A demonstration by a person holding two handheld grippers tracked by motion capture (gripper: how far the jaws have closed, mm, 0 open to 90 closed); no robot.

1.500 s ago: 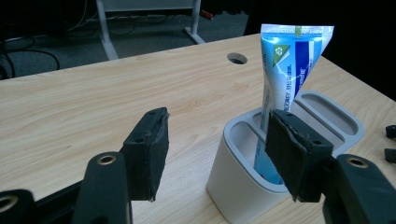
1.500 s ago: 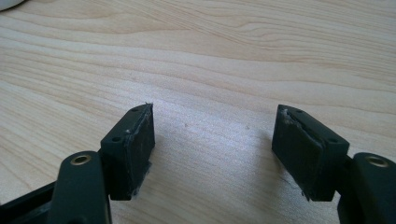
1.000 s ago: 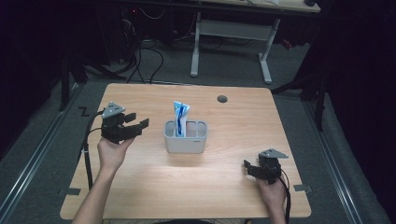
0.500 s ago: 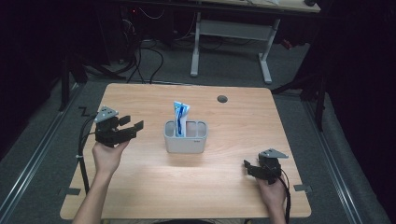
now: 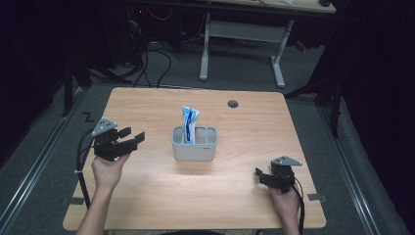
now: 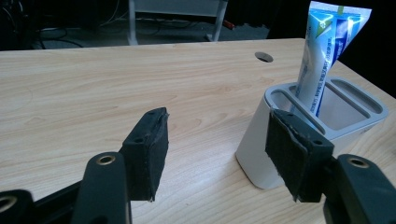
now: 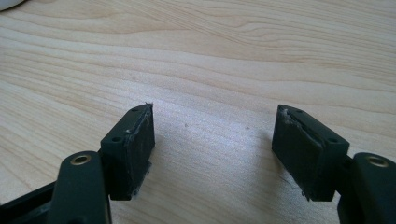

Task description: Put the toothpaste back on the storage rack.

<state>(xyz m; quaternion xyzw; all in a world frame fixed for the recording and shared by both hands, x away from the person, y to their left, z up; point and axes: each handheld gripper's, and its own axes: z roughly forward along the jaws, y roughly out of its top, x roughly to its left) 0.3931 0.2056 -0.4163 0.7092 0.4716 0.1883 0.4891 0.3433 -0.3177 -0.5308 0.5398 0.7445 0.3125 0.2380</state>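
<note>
A grey holder with several compartments stands in the middle of the wooden table. A blue and white toothpaste tube stands upright in its left compartment. My left gripper hovers to the left of the holder, open and empty. In the left gripper view the holder and tube sit just beyond the right jaw, with my left gripper over bare wood. My right gripper rests low near the front right of the table. In the right gripper view my right gripper stands open over bare wood.
A round cable hole lies in the table's back right part. Behind the table stands another desk frame with cables on the floor. Dark floor surrounds the table.
My left gripper has drifted toward the table's left edge and the person, and a little lower. The right gripper has stayed where it was.
</note>
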